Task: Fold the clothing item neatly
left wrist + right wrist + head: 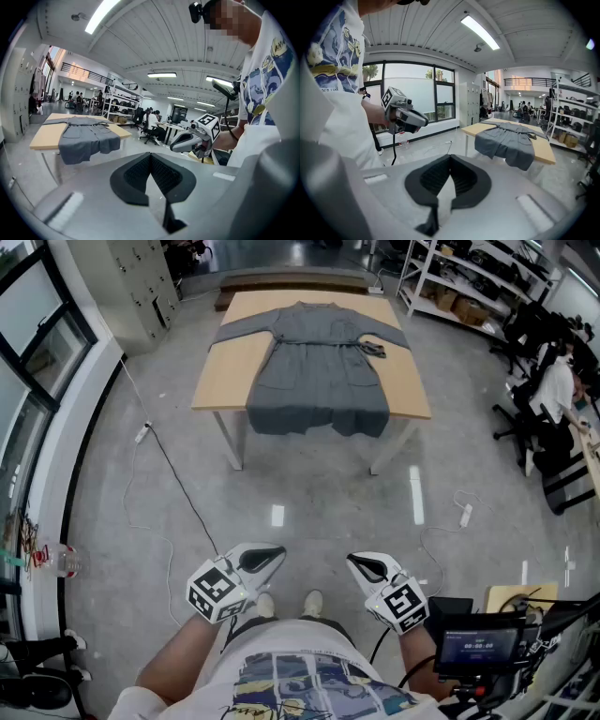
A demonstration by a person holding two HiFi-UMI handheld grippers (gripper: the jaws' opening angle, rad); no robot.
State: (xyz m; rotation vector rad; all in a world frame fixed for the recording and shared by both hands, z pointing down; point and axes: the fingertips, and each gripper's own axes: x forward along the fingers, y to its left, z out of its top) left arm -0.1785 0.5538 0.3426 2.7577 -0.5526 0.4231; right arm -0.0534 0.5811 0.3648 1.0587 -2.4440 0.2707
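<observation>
while spread flat on the table (228, 373), grey dress (319, 367), hem over edge

Grey robe (319, 367) spread flat on table, hem overhanging.

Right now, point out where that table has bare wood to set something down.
Bare wood on the table lies in the head view left of the grey garment, nearer than its sleeve, and likewise on the right, nearer than the small dark item. A narrow strip runs past the collar. The middle is covered, and the hem overhangs the near edge.
</observation>
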